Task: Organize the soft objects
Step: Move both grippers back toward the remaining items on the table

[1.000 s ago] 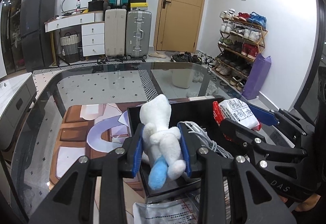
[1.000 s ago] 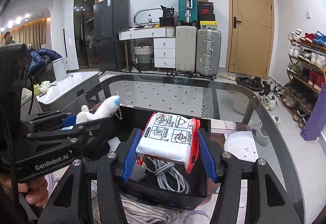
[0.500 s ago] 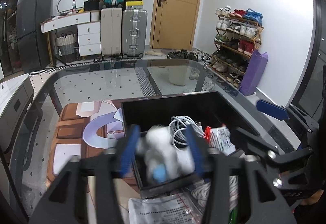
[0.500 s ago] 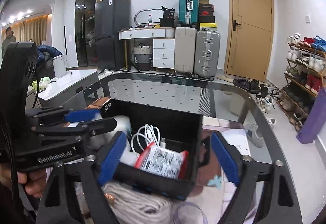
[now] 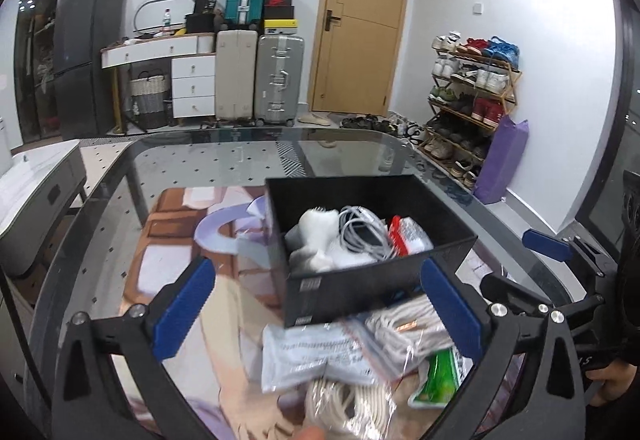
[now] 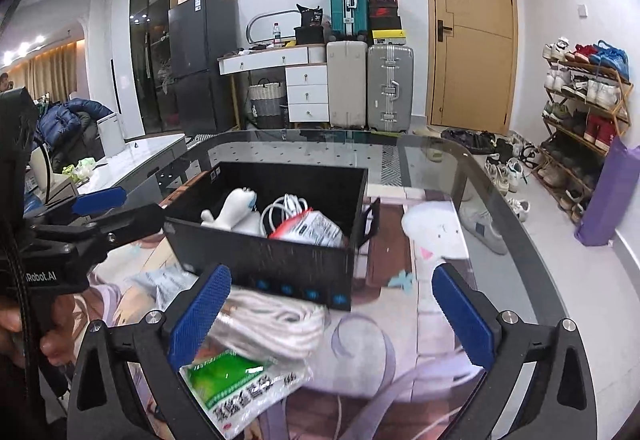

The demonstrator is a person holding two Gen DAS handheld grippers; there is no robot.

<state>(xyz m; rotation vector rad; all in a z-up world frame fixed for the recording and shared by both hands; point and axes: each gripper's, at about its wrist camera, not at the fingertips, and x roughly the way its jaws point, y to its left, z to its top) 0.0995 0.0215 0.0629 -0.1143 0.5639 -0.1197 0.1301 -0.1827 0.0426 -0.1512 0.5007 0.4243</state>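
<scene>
Plush toy (image 5: 316,236) and red-edged tissue pack (image 5: 410,236) are lying inside the black box (image 5: 360,284) on the glass table (image 5: 200,160), a white cable coil (image 5: 360,228) sitting between them. I'm holding my left gripper (image 5: 320,304) with jaws that have just been opening wide, nothing gripped. My right gripper (image 6: 330,312) has been spreading too, hovering empty over the bagged rope (image 6: 272,324) and green packet (image 6: 228,372) near the box.
</scene>
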